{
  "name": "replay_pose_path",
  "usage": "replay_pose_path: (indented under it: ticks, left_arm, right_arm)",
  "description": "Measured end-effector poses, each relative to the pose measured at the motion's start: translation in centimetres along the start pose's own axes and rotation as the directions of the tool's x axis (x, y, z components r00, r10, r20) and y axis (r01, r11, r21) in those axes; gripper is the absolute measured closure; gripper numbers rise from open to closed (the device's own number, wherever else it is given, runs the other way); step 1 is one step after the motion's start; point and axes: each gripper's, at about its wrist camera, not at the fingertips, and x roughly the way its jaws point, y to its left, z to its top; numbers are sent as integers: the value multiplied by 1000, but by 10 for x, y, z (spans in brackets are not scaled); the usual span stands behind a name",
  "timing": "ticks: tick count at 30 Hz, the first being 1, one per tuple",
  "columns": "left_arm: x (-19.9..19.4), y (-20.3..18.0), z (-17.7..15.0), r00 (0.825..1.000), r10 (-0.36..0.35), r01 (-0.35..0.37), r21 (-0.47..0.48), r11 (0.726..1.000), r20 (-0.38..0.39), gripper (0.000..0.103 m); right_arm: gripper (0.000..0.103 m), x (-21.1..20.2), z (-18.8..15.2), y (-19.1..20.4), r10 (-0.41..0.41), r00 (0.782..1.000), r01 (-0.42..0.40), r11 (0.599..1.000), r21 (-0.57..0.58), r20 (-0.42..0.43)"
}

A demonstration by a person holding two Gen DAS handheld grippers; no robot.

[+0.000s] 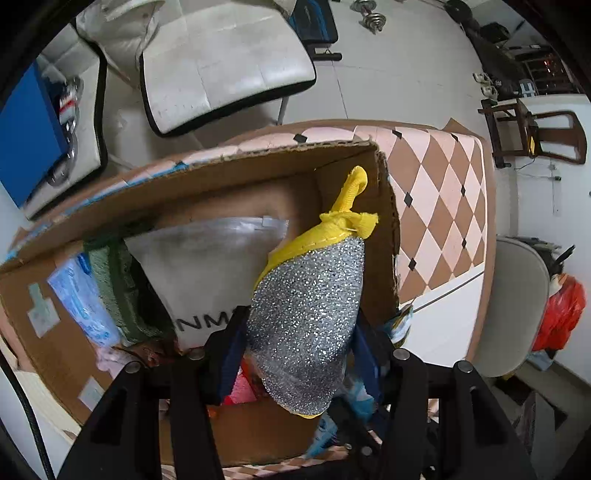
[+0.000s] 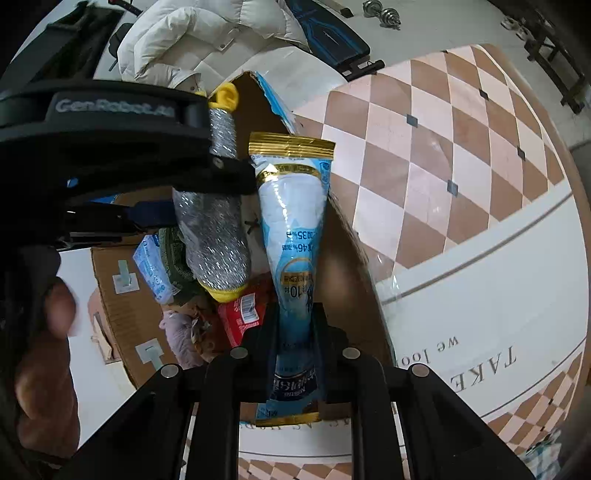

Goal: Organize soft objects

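My left gripper (image 1: 301,332) is shut on a silver glitter scrubber with yellow trim and loop (image 1: 310,317), held over the open cardboard box (image 1: 258,162). The scrubber also shows in the right wrist view (image 2: 218,236), with the left gripper (image 2: 207,206) beside it. My right gripper (image 2: 295,314) is shut on a light blue and gold packet (image 2: 291,221), held over the box's right side (image 2: 347,236). Inside the box lie a clear plastic bag (image 1: 207,258), a green cloth (image 1: 110,284), a blue tissue pack (image 1: 81,299), a red packet (image 2: 240,314) and a pink soft item (image 2: 181,332).
The box sits on a table with a checkered brown and pink cover (image 1: 443,206). White chairs (image 1: 221,66) stand behind it, one with a white padded jacket (image 2: 207,40). Dumbbells (image 1: 369,14) lie on the floor. A wooden chair (image 1: 535,133) and a red bag (image 1: 561,314) are at right.
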Motion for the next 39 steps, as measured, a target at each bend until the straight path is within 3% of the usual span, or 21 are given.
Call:
replay_pose_path:
  ticks: [3, 4, 5, 7, 9, 14, 15, 16, 21, 26, 27, 33, 39]
  left_arm:
    - [1, 2, 3, 999, -31, 31, -8, 999, -12, 45]
    - [0, 1, 2, 1000, -26, 26, -4, 1000, -4, 41]
    - [-2, 1, 2, 1000, -29, 29, 0, 1000, 2, 30]
    - [-5, 1, 0, 999, -30, 30, 6, 1000, 17, 23]
    - [-9, 2, -3, 999, -20, 20, 5, 1000, 29, 23]
    - [-24, 7, -22, 996, 15, -17, 25, 1000, 91, 17]
    - [-28, 9, -28, 994, 16, -19, 29, 999, 109, 15]
    - [-31, 12, -36, 991, 25, -29, 32, 999, 132, 5]
    - [-42, 36, -74, 972, 93, -97, 9, 995, 215, 4]
    - [-48, 70, -121, 947, 137, -121, -74, 990, 291, 4]
    - [-48, 74, -131, 941, 151, -131, -87, 988, 302, 4]
    - [-45, 95, -185, 898, 249, -202, -161, 966, 363, 4]
    - [-39, 107, -215, 876, 301, -240, -199, 950, 378, 4]
  right_arm:
    - [83, 3, 3, 4, -20, 1000, 20, 1000, -11, -14]
    - [81, 5, 4, 4, -24, 999, 24, 1000, -16, -22]
    - [81, 6, 4, 5, -25, 999, 25, 999, -20, -28]
    - [64, 5, 3, 6, -27, 999, 26, 999, -32, -32]
    - [54, 3, 0, 7, -32, 999, 31, 999, -43, -29]
    - [43, -5, -6, 9, -55, 998, 53, 996, -71, -22]
    - [37, -8, -8, 9, -64, 998, 63, 995, -83, -17]
    - [30, -12, -11, 11, -76, 997, 75, 992, -100, -10]
    - [12, -22, -28, 16, -150, 988, 152, 972, -178, 26]
    - [8, -21, -45, 25, -210, 977, 214, 944, -251, 45]
    - [0, -21, -49, 27, -221, 974, 226, 937, -267, 51]
    - [0, -22, -68, 38, -257, 962, 271, 911, -310, 87]
    - [0, -24, -83, 43, -298, 946, 323, 885, -334, 126]
